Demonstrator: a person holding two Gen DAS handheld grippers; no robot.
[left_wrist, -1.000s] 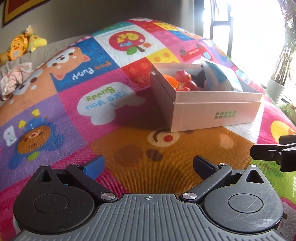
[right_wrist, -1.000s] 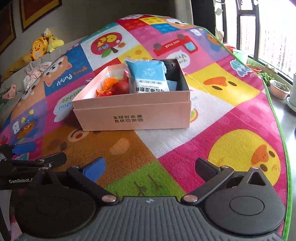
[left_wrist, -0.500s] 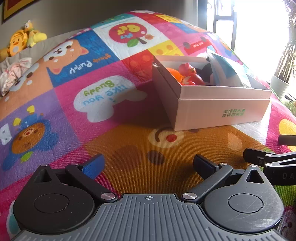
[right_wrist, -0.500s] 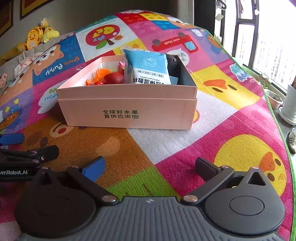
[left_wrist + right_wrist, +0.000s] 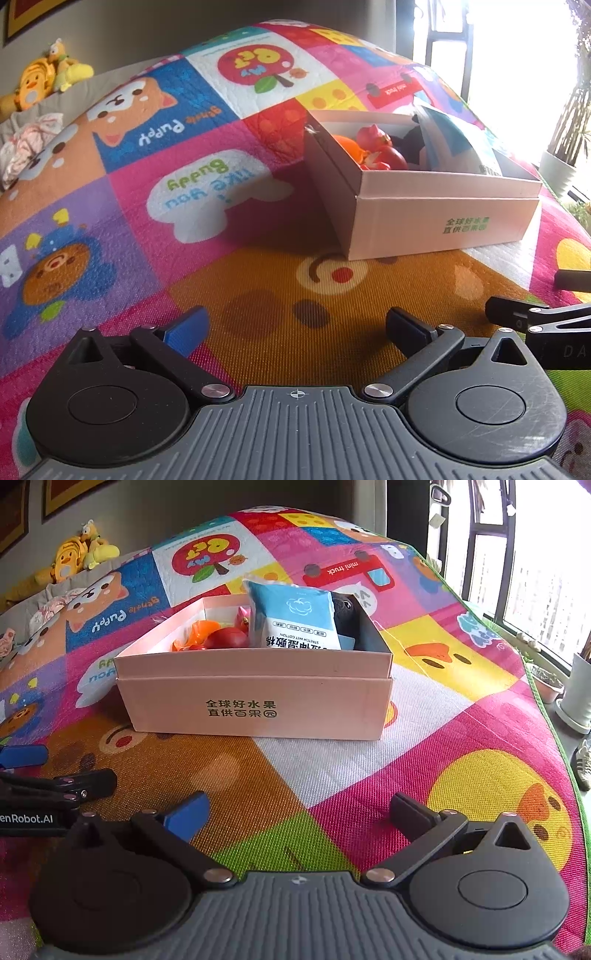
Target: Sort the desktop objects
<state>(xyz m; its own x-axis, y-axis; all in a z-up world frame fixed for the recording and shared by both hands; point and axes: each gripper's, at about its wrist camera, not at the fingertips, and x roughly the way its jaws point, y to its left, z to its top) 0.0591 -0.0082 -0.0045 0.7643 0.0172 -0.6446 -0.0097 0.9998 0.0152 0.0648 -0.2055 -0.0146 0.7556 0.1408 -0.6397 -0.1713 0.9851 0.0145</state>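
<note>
in the left wrist view the left gripper (image 5: 295,326) gapes wide and empty over the play mat (image 5: 229,288), the pink box (image 5: 424,206) ahead to its right, while in the right wrist view the right gripper (image 5: 299,812), likewise spread and empty, faces the box holding a blue wipes pack (image 5: 295,616) and red and orange toys (image 5: 214,637).

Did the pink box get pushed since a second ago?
Cannot tell. The box looks nearer, but it covers the same mat squares, so probably the camera came closer.
</note>
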